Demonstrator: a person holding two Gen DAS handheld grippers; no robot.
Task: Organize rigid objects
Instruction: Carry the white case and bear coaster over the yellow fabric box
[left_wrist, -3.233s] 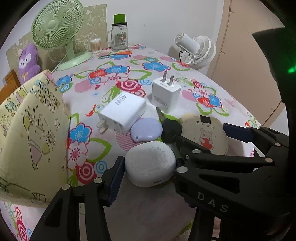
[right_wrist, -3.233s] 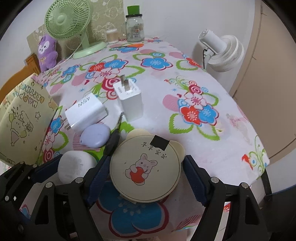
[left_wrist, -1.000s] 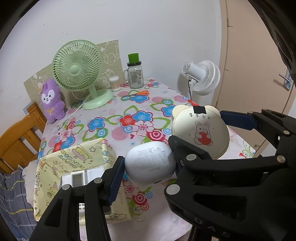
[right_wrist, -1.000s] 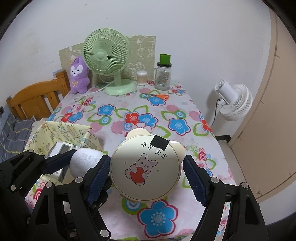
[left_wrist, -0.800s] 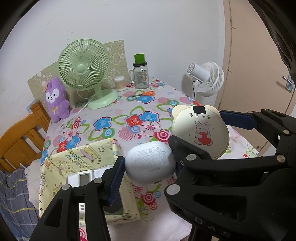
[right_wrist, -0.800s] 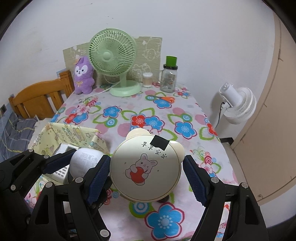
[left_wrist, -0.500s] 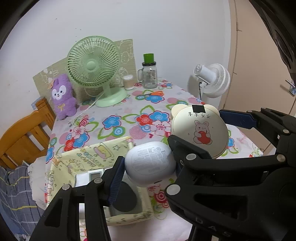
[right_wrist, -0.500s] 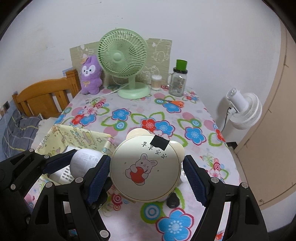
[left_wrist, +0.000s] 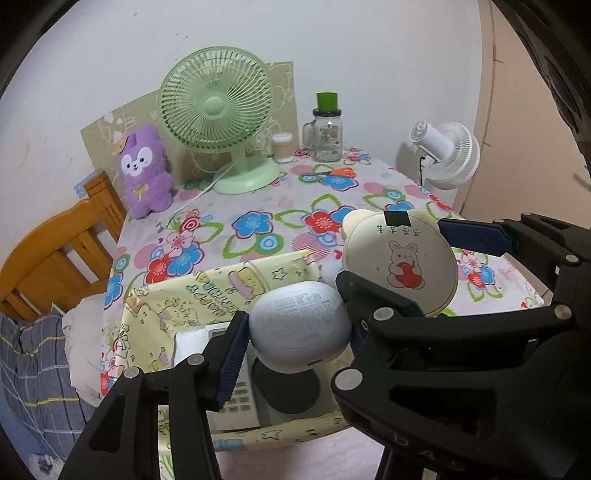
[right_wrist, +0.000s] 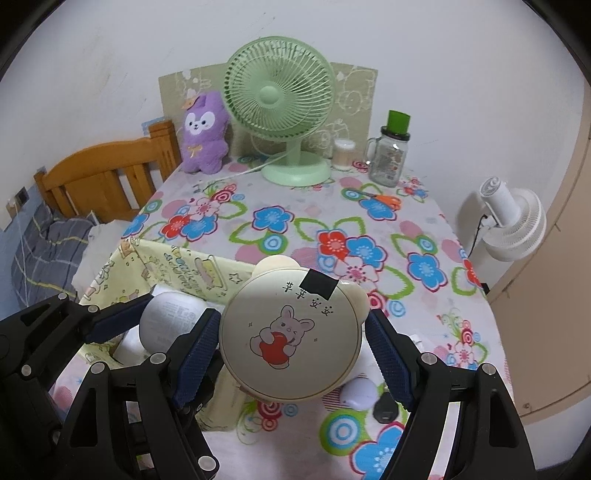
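My left gripper (left_wrist: 295, 339) is shut on a white rounded case (left_wrist: 299, 330) and holds it in the air above the open yellow cartoon-print box (left_wrist: 192, 295). The case also shows in the right wrist view (right_wrist: 168, 321). My right gripper (right_wrist: 291, 350) is shut on a cream round bear-eared case with a rabbit print (right_wrist: 291, 338), held just right of the box (right_wrist: 173, 258). That case shows in the left wrist view (left_wrist: 399, 262). Inside the box lie a white device with a keypad (left_wrist: 236, 398) and a dark round item (left_wrist: 288, 387).
On the flowered tablecloth (right_wrist: 295, 229) near the front lie a lilac oval case (right_wrist: 358, 393) and a black key fob (right_wrist: 386, 406). At the back stand a green fan (right_wrist: 280, 99), a purple plush (right_wrist: 203, 133), a glass jar (right_wrist: 391, 155) and orange scissors (right_wrist: 384, 199). A wooden bed frame (right_wrist: 103, 181) is left, a white fan (right_wrist: 513, 221) right.
Both grippers lifted their cases off the table and carried them up and left. The left one now hangs over the open box, with the box interior in view.
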